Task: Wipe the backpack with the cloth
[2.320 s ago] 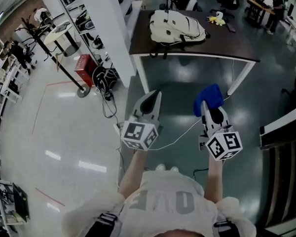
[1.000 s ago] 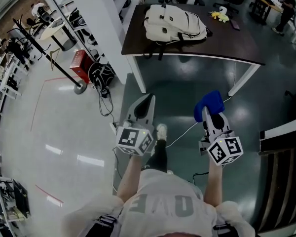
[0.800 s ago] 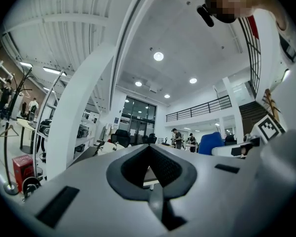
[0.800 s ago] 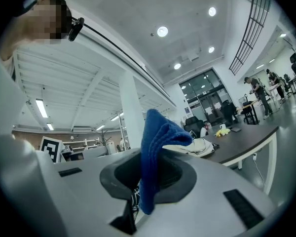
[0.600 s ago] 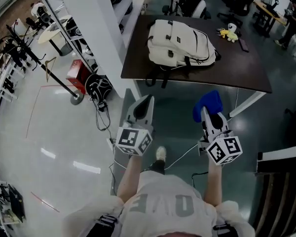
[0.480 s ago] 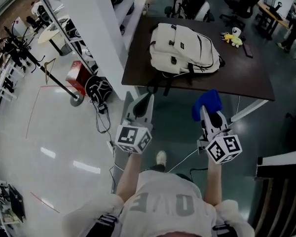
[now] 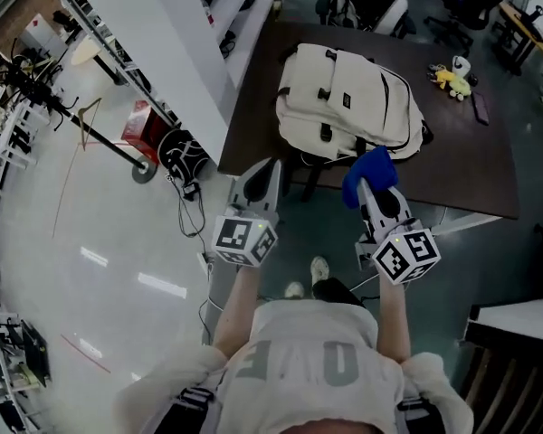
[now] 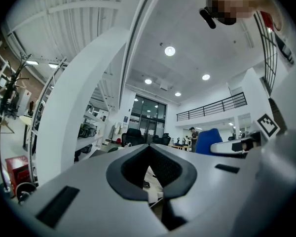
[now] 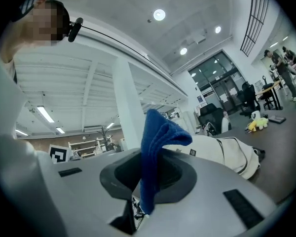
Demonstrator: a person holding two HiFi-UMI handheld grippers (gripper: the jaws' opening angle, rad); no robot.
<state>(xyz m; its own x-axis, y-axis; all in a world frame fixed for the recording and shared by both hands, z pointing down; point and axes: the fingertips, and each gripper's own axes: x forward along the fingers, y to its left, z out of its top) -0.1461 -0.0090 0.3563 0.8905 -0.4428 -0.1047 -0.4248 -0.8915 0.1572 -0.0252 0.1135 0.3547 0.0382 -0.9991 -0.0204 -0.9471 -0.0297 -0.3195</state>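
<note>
**A:** Where's the backpack (image 7: 348,98)?

**B:** Flat on the dark table (image 7: 489,165), just beyond both grippers.

**A:** And the cloth (image 7: 369,170)?

**B:** Blue, clamped tight in the right gripper (image 7: 369,188), held up by the bag's near edge. It doesn't look to be touching. The left gripper (image 7: 270,165) is off to its left, jaws pressed together on nothing.

**A:** So, progress?

**B:** The cloth's in hand and at the bag. By my read, all the wiping is left to do.
</note>
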